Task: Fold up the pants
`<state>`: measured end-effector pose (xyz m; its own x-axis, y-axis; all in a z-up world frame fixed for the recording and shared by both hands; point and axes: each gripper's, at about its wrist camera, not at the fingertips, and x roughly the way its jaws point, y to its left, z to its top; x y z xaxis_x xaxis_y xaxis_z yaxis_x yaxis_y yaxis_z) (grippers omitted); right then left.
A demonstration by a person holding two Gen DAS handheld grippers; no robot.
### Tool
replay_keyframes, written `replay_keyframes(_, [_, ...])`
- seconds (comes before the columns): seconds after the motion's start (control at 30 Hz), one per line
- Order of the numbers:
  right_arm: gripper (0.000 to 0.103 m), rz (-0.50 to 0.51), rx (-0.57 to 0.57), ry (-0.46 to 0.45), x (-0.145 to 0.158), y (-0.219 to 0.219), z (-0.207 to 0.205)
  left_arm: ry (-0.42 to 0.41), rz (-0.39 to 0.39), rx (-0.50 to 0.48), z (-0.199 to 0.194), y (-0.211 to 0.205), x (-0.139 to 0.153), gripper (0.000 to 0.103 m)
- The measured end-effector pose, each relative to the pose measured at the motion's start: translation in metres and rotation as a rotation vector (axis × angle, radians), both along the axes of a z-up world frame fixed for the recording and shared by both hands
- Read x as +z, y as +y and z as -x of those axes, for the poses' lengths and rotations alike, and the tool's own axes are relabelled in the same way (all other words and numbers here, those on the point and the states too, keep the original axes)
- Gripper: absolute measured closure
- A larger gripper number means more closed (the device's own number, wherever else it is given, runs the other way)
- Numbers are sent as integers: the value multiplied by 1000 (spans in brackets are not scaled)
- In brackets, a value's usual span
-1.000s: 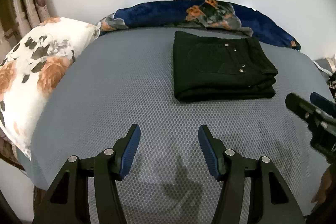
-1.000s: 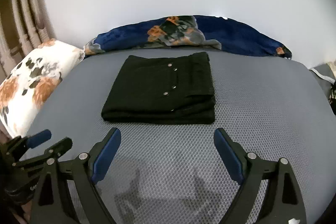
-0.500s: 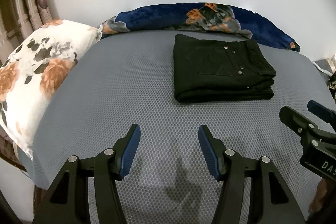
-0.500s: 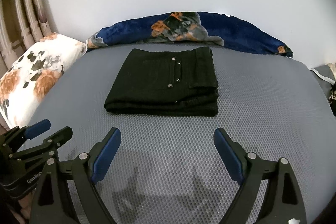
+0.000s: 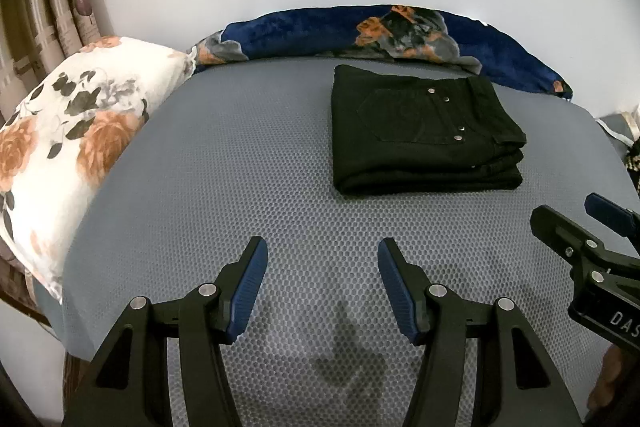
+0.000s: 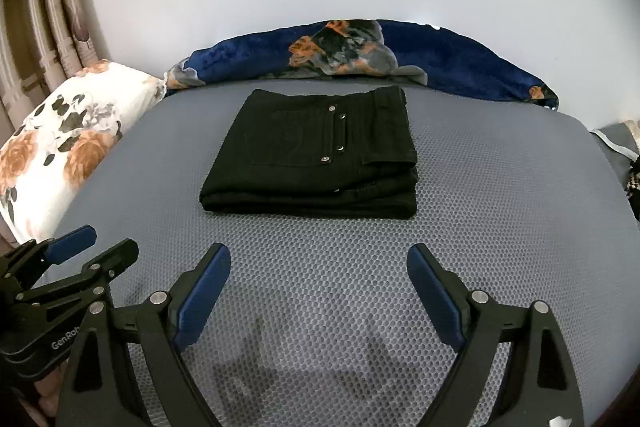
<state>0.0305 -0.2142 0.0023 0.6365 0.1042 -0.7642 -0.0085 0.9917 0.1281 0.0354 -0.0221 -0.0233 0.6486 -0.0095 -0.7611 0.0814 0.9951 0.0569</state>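
Your pants [image 5: 424, 137] [image 6: 316, 155] lie folded in a neat black stack on the far part of the grey bed [image 5: 240, 167] [image 6: 500, 187], just near of the blue blanket [image 5: 360, 31] [image 6: 440, 55]. Your left tool [image 5: 320, 283] [image 6: 86, 247] has its fingers apart over the near mattress, holding nothing. Your right tool [image 6: 318, 291] [image 5: 580, 215] is likewise spread wide and holds nothing. A flowered pillow [image 5: 72, 131] [image 6: 56, 135] sits at the left edge.

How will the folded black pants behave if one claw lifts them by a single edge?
The black pants would probably sag and unfold: they are soft cloth stacked in several loose layers, with nothing holding these together. They look fairly dense for their size, as thick denim-like fabric with metal rivets. Pushed across the textured grey mattress, they would likely drag and bunch, not slide.
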Motion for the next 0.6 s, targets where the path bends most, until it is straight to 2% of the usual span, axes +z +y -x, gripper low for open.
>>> replay_keyframes(0.6, [15,-9,2,18,-7,1,-2,9,-8,0,-1,0,-5,45])
